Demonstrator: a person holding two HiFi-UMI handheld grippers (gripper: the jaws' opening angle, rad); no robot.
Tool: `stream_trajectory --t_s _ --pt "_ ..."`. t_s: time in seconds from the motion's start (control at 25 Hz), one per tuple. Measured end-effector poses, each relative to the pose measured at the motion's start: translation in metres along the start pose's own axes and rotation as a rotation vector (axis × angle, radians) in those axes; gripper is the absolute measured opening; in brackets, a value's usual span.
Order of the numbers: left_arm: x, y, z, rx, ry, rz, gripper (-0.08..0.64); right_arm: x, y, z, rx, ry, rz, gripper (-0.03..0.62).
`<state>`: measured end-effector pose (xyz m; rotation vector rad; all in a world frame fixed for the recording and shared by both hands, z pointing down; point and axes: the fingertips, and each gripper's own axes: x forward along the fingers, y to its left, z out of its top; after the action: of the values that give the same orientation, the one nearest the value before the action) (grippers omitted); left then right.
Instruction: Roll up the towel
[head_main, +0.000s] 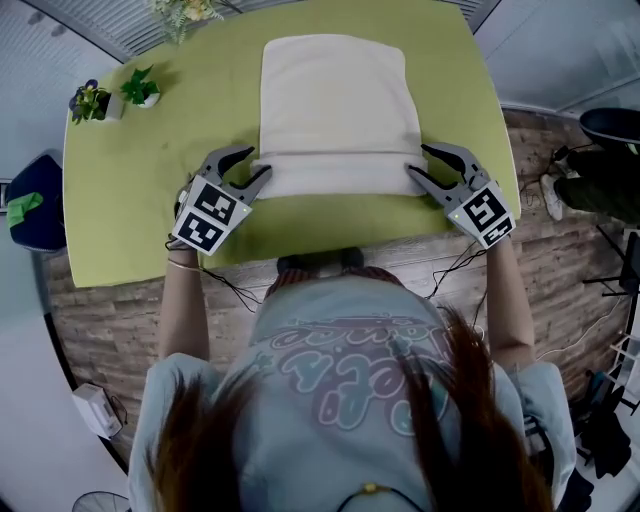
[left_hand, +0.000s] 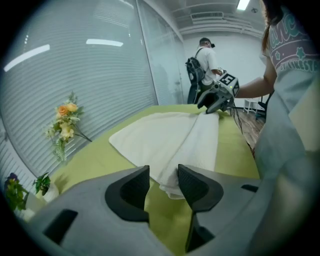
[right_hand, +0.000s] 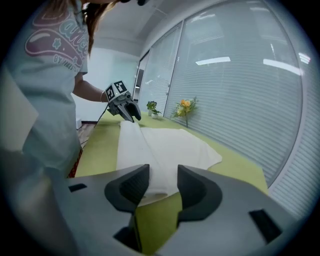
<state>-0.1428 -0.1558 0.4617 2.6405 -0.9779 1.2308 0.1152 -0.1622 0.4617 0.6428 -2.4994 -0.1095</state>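
Towel (head_main: 335, 95), cream and lying in the middle of the green table (head_main: 140, 200), has its near edge turned over into a thick first roll (head_main: 335, 172) that runs left to right. The left gripper (head_main: 256, 162) sits at the roll's left end and the right gripper (head_main: 420, 160) at its right end, both released with jaws apart and pressing on nothing. I judge they are set one at each end so the roll goes forward evenly. At the far left corner, well apart from the towel, a small white pot (head_main: 147, 100) holds a green plant and a second pot (head_main: 108, 108) holds purple flowers.
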Motion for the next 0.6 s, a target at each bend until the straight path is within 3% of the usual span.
stream_trajectory --t_s 0.12,0.2,0.32,0.44,0.6 --pt "-0.013 0.003 0.004 -0.065 -0.102 0.076 0.158 -0.005 0.003 0.009 -0.053 -0.026 -0.046 0.170" --pt "-0.026 0.004 0.009 -0.123 -0.213 0.120 0.158 -0.011 0.003 0.015 -0.061 -0.059 -0.083 0.172" --pt "-0.046 -0.004 0.019 -0.159 -0.344 0.136 0.158 -0.023 0.007 0.026 -0.091 -0.115 -0.132 0.172" --pt "-0.048 -0.028 0.024 -0.059 -0.334 0.095 0.178 -0.022 0.030 0.020 -0.181 -0.076 -0.073 0.172" --pt "-0.026 -0.060 0.011 0.068 -0.214 0.013 0.202 -0.013 0.050 0.004 -0.213 -0.023 -0.014 0.195"
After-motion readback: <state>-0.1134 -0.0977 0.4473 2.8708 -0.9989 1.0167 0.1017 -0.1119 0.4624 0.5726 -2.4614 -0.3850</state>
